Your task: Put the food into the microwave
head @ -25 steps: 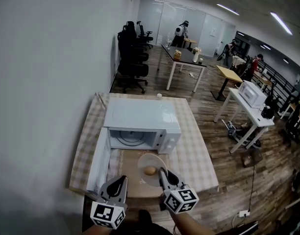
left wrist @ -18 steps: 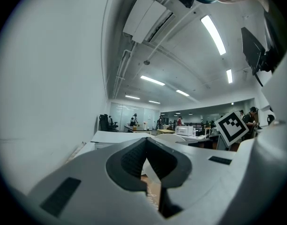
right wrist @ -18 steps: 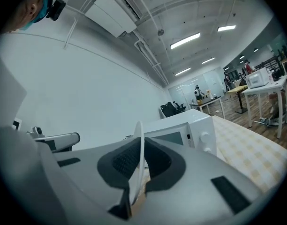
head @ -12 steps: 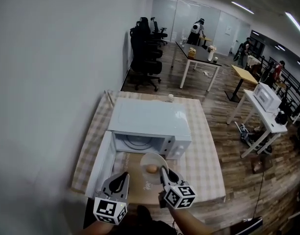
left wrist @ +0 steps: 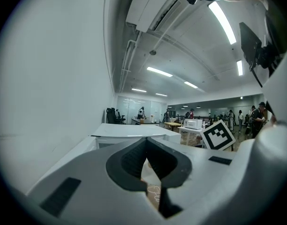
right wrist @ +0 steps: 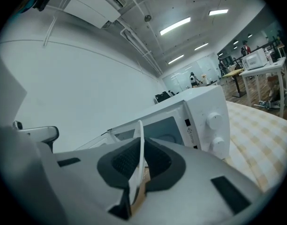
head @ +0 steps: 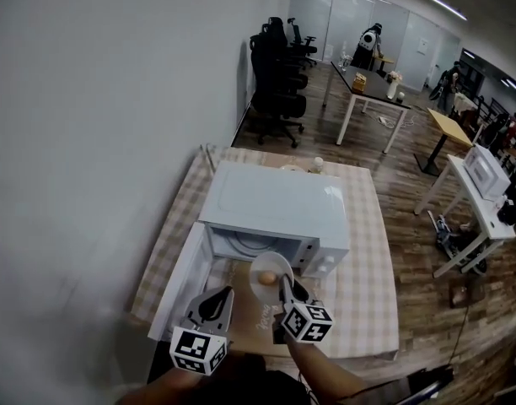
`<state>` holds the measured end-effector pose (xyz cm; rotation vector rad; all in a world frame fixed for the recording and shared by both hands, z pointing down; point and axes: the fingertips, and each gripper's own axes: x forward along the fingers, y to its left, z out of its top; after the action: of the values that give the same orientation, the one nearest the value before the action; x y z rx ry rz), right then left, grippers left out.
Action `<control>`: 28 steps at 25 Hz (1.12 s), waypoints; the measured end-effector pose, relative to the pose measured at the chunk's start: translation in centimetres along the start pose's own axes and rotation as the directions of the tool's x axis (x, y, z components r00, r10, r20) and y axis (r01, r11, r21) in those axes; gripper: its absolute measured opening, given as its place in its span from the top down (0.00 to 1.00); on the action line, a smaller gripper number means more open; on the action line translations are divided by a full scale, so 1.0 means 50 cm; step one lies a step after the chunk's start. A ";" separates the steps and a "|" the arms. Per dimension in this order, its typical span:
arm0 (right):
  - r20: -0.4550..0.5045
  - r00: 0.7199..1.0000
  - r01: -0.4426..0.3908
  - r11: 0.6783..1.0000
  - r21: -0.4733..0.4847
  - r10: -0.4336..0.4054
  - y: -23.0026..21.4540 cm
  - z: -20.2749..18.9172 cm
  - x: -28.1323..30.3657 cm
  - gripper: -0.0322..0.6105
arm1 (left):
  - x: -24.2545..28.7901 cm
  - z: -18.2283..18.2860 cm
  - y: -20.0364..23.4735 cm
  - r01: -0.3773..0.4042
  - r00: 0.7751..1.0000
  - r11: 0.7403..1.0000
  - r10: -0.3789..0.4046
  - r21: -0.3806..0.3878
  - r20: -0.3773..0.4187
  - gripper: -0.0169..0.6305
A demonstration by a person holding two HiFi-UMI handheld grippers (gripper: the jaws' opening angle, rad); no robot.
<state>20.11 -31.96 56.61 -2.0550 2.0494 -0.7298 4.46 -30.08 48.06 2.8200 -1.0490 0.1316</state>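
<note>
A white microwave stands on the checked table with its door swung open to the left. A pale round plate carrying one brown piece of food hangs just in front of the open cavity. My right gripper is shut on the plate's near rim. In the right gripper view the plate shows edge-on between the pads, with the microwave and its two knobs ahead. My left gripper is lower left of the plate, shut and holding nothing, close to the open door.
A brown board lies on the table in front of the microwave. A small white object sits behind it. The wall runs along the left. Chairs, desks and another microwave stand farther off.
Both grippers have moved forward toward the microwave, the right one carrying the plate from over the board to just before the cavity. The plate has sunk a little.
</note>
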 end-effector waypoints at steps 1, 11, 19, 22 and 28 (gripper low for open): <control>-0.003 1.000 0.004 1.000 0.016 -0.004 -0.008 -0.005 0.012 0.91 | 0.005 -0.004 0.000 0.000 1.000 1.000 0.000 0.000 -0.004 0.96; -0.055 0.998 0.051 0.986 0.159 -0.042 -0.036 -0.056 0.134 0.91 | 0.015 -0.026 0.038 -0.061 0.995 0.998 0.062 0.020 -0.074 0.96; -0.083 0.996 0.059 0.960 0.275 -0.037 -0.060 -0.091 0.221 0.91 | 0.026 -0.040 0.023 -0.035 0.995 0.999 0.036 0.020 -0.092 0.96; -0.096 0.992 0.107 0.951 0.290 -0.082 -0.083 -0.096 0.240 0.91 | 0.035 -0.039 0.021 -0.010 0.994 1.000 0.012 0.019 -0.107 0.96; -0.083 0.987 0.158 0.891 0.426 -0.135 -0.121 -0.103 0.271 0.91 | 0.052 -0.038 0.035 -0.018 0.993 0.999 0.023 0.038 -0.120 0.96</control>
<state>22.62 -43.61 66.84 -1.9537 1.5771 -1.1548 5.23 -32.78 50.42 2.7937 -1.0593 0.3222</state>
